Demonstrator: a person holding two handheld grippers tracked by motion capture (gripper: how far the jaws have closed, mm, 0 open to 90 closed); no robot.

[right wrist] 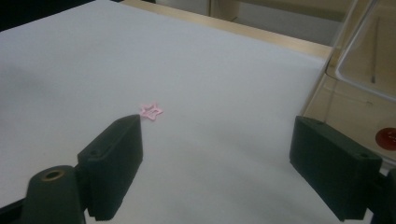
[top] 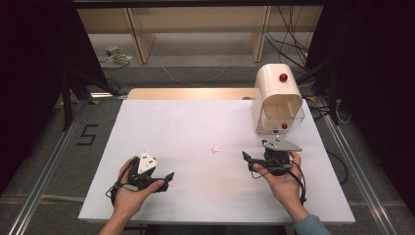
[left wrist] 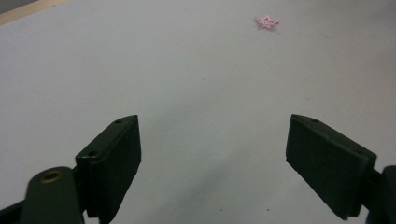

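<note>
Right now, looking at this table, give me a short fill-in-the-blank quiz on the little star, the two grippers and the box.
1. The small star lying on the white table is ____ in colour.
2. Both the left gripper and the right gripper have their jaws ____.
3. The cream box with the red buttons stands nearer the ____ gripper.
4. The star lies ____ the two grippers, touching neither.

Missing words: pink; open; right; between
</note>
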